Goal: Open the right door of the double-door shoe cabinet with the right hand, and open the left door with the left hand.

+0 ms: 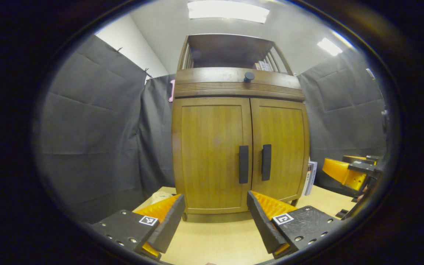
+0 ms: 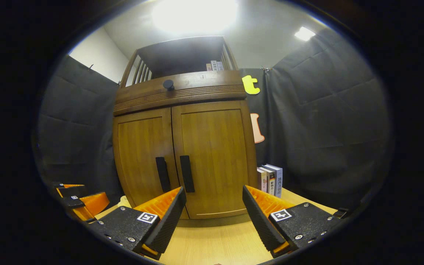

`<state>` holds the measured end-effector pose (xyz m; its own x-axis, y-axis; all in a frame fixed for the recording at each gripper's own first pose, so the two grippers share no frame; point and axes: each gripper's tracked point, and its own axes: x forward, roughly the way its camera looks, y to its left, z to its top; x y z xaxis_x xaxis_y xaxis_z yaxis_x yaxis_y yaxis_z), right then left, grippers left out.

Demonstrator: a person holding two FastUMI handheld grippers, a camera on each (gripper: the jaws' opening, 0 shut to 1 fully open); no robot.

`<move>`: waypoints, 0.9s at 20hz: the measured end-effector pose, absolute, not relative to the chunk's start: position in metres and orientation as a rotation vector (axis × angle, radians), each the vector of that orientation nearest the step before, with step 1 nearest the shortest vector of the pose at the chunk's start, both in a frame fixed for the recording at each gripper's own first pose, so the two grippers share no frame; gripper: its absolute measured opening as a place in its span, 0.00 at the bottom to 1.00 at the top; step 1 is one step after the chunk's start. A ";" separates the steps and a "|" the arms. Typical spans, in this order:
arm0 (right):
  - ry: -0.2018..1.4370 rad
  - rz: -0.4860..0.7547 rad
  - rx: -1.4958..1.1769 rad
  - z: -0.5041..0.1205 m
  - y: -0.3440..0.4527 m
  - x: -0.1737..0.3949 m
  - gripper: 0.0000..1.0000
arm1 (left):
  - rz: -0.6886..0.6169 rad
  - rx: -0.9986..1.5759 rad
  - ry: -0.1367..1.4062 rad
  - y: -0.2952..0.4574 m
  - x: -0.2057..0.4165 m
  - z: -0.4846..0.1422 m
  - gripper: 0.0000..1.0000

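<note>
The shoe cabinet (image 1: pixel 239 147) stands on a pale wood table (image 1: pixel 212 239), both doors shut. Left door (image 1: pixel 212 154) & right door (image 1: pixel 280 147) meet at center, each w/ a dark vertical handle — left handle (image 1: pixel 243 164), right handle (image 1: pixel 266 162) — side by side at the seam. Above the doors, a drawer w/ a round knob (image 1: pixel 249 76); above that, an open shelf. Books (image 2: pixel 271 180) stand upright just beside the cabinet's right side, near the right door's swing. Left gripper (image 1: pixel 215 217) sits in front of the cabinet, jaws wide, holding nothing. Right gripper (image 2: pixel 214 213) likewise — wide apart, nothing held, short of the doors.
</note>
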<state>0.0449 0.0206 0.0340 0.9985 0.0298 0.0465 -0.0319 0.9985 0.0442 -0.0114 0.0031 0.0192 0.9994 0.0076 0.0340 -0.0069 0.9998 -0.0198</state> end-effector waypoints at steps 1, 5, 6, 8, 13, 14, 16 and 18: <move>-0.044 0.037 0.052 0.036 0.024 0.052 0.95 | 0.009 -0.020 -0.034 0.004 -0.013 0.019 0.89; -0.050 0.060 0.085 0.048 0.037 0.084 0.95 | 0.023 -0.024 -0.030 0.010 -0.019 0.020 0.90; -0.055 0.066 0.091 0.052 0.041 0.091 0.95 | 0.027 -0.027 -0.029 0.012 -0.022 0.018 0.90; -0.061 0.078 0.092 0.057 0.048 0.105 0.95 | 0.037 -0.027 -0.026 0.016 -0.027 0.017 0.96; -0.062 0.101 0.091 0.061 0.065 0.139 0.95 | 0.059 -0.030 -0.021 0.024 -0.036 0.017 1.00; -0.055 0.105 0.091 0.056 0.068 0.143 0.95 | 0.066 -0.028 -0.019 0.026 -0.038 0.015 1.00; -0.038 0.102 0.079 0.048 0.070 0.154 0.95 | 0.080 -0.022 -0.020 0.033 -0.041 0.015 1.00; -0.029 0.099 0.062 0.046 0.074 0.174 0.90 | 0.091 -0.021 -0.024 0.039 -0.042 0.018 1.00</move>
